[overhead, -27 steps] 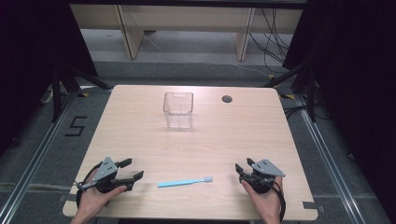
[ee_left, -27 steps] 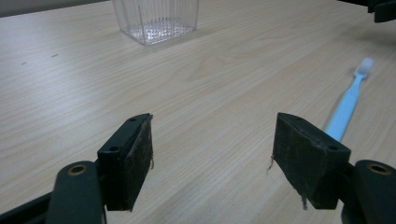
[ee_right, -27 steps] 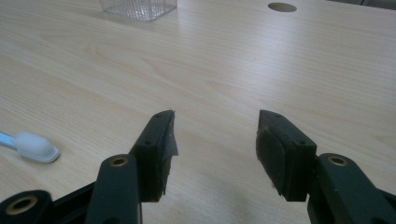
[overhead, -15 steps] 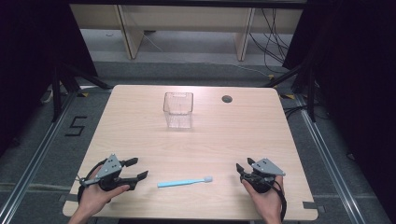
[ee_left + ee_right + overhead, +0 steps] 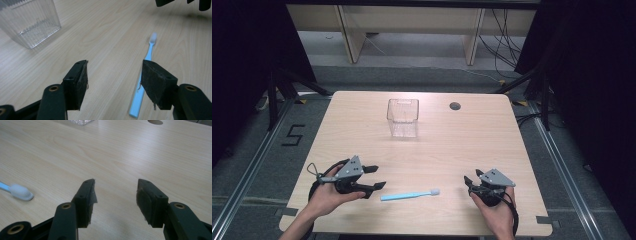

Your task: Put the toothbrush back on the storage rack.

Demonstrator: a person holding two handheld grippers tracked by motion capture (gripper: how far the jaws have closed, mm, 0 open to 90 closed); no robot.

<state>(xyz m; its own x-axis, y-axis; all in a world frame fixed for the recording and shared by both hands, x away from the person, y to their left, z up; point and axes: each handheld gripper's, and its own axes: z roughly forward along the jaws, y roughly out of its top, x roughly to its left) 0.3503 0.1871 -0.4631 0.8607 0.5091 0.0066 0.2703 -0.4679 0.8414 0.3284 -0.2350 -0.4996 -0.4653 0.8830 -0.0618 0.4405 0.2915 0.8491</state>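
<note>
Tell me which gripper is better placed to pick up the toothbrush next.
Left. The left gripper hangs open right beside the toothbrush handle end, which lies by one jaw in its own view. The right gripper sits farther off, past the bristle end.

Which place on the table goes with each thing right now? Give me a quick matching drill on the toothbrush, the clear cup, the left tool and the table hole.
Things:
1. toothbrush
2. clear cup
3. left tool
4. table hole

Places or states:
A. upright at the far middle of the table
B. lying flat near the front edge, between the two tools
C. far edge, right of the cup
D. open, just left of the handle end

Pairs: 1-B, 2-A, 3-D, 4-C
</note>
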